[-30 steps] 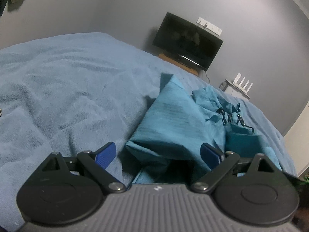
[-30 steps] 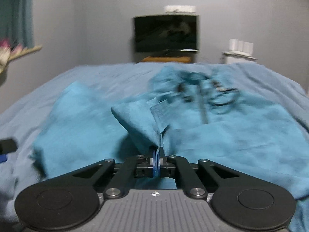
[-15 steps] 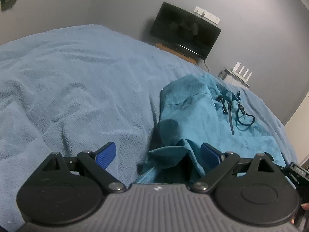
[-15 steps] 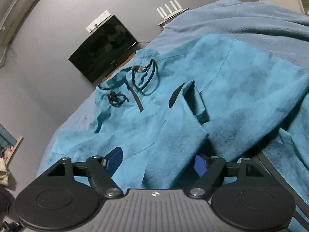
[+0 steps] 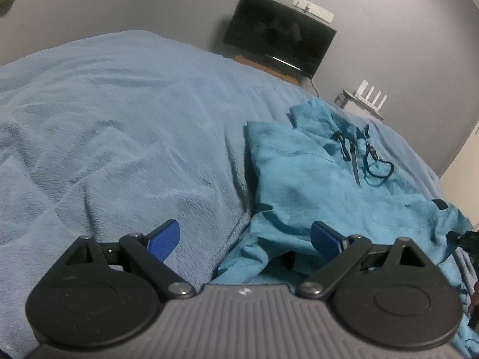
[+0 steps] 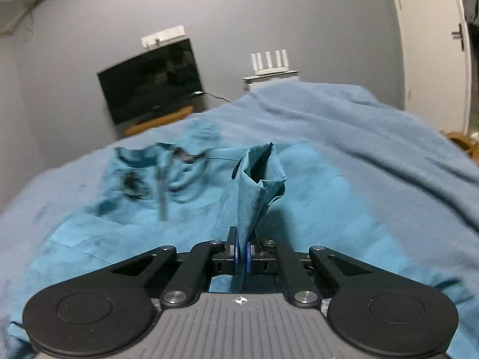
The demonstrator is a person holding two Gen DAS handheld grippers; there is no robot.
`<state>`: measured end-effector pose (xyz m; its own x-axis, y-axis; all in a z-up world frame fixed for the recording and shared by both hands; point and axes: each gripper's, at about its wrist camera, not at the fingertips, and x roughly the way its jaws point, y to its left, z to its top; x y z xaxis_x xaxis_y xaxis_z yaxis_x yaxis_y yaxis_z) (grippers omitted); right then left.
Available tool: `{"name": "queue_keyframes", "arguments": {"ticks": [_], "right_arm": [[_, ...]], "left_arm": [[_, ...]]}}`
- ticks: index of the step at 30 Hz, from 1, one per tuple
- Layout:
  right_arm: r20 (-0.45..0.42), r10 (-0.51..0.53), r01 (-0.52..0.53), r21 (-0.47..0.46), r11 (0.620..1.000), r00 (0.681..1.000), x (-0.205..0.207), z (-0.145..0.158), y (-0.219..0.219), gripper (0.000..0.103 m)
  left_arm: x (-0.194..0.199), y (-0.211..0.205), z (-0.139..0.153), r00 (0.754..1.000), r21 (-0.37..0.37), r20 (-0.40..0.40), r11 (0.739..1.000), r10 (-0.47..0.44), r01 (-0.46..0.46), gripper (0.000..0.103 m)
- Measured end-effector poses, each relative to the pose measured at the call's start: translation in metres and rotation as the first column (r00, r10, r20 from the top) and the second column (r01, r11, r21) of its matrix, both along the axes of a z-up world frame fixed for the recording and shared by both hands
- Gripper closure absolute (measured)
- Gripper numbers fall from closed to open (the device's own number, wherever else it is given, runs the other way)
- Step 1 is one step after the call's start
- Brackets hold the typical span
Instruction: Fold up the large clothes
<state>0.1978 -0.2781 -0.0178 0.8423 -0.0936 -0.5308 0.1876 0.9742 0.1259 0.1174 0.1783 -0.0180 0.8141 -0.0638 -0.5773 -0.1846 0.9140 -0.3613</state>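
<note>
Pinching a bunched fold of teal cloth, the right gripper has its fingers clenched on what looks like a sleeve or side edge of the hoodie, and the cloth rises from the pads as a standing peak towards 12 o'clock. Half a second ago those fingers were spread wide over the garment with nothing between them, so a fresh grasp has just been made; a second ago they were also closed on cloth, which suggests one fold was laid down and the next is now being picked up. The left gripper is released, its fingers spread apart as before, hovering at the garment's near left edge with the right pad above teal cloth and the left pad above the blanket.

Beyond the fingers, the hoodie lies on the bed, flatter than a second ago. In the right wrist view its long axis runs from 6 o'clock to about 11 o'clock, collar, zip and black drawcords at the far end pointing towards the television, hem nearest the grippers.
</note>
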Motion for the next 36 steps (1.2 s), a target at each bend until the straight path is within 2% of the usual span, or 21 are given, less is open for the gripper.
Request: {"name": "queue_keyframes", "arguments": {"ticks": [3, 6, 7, 8, 10, 13, 16, 20, 21, 23, 27, 30, 33, 36], "right_arm": [[-0.059, -0.006, 0.007, 0.006, 1.000, 0.998, 0.012, -0.018, -0.028, 0.093], [-0.093, -0.018, 0.011, -0.073, 0.997, 0.996, 0.015, -0.033, -0.039, 0.089], [-0.095, -0.038, 0.030, -0.089, 0.996, 0.995, 0.014, -0.035, -0.042, 0.082], [-0.094, -0.063, 0.055, -0.091, 0.994, 0.994, 0.014, -0.037, -0.045, 0.066], [-0.072, -0.142, 0.135, -0.095, 0.986, 0.987, 0.008, -0.034, -0.048, 0.046], [0.003, -0.156, 0.154, -0.169, 0.973, 0.988, -0.004, -0.025, -0.034, 0.027], [0.008, -0.095, 0.095, -0.214, 0.972, 0.995, -0.006, -0.028, -0.027, 0.026], [-0.121, -0.116, 0.076, -0.297, 0.952, 0.986, 0.008, -0.050, -0.022, 0.030], [-0.142, -0.126, 0.080, -0.294, 0.953, 0.982, 0.010, -0.054, -0.023, 0.030], [-0.153, -0.155, 0.118, -0.227, 0.967, 0.976, 0.004, -0.057, -0.033, 0.031], [-0.093, -0.173, 0.165, -0.089, 0.982, 0.981, -0.026, -0.030, -0.045, 0.030], [-0.054, -0.144, 0.142, -0.041, 0.989, 0.988, -0.061, -0.001, -0.050, 0.028], [-0.027, -0.102, 0.101, -0.064, 0.993, 0.994, -0.096, 0.026, -0.050, 0.022], [-0.034, -0.063, 0.059, -0.090, 0.994, 0.997, -0.130, 0.043, -0.050, 0.015]], "left_arm": [[0.003, -0.006, -0.002, 1.000, 0.016, -0.014, 1.000, -0.017, 0.017, 0.009], [0.005, -0.009, -0.004, 0.999, 0.026, -0.025, 0.999, -0.030, 0.031, 0.009], [0.005, -0.009, -0.005, 0.999, 0.029, -0.028, 0.999, -0.034, 0.035, 0.009], [0.006, -0.010, -0.006, 0.999, 0.032, -0.032, 0.999, -0.037, 0.038, 0.009], [0.008, -0.011, -0.007, 0.998, 0.035, -0.041, 0.998, -0.044, 0.045, 0.009], [0.012, -0.012, -0.009, 0.997, 0.038, -0.051, 0.998, -0.051, 0.053, 0.009], [0.013, -0.013, -0.011, 0.996, 0.040, -0.060, 0.997, -0.059, 0.061, 0.009], [0.013, -0.012, -0.012, 0.996, 0.039, -0.064, 0.997, -0.063, 0.065, 0.009], [0.013, -0.012, -0.013, 0.996, 0.037, -0.066, 0.997, -0.063, 0.066, 0.009], [0.015, -0.011, -0.015, 0.995, 0.035, -0.076, 0.997, -0.062, 0.065, 0.009], [0.016, -0.008, -0.019, 0.994, 0.032, -0.092, 0.998, -0.060, 0.063, 0.009], [0.012, -0.008, -0.018, 0.994, 0.040, -0.091, 0.997, -0.057, 0.061, 0.009], [0.004, -0.011, -0.012, 0.995, 0.064, -0.081, 0.996, -0.055, 0.060, 0.009], [-0.014, -0.015, 0.006, 0.997, 0.086, -0.048, 0.995, -0.056, 0.060, 0.009]]}}
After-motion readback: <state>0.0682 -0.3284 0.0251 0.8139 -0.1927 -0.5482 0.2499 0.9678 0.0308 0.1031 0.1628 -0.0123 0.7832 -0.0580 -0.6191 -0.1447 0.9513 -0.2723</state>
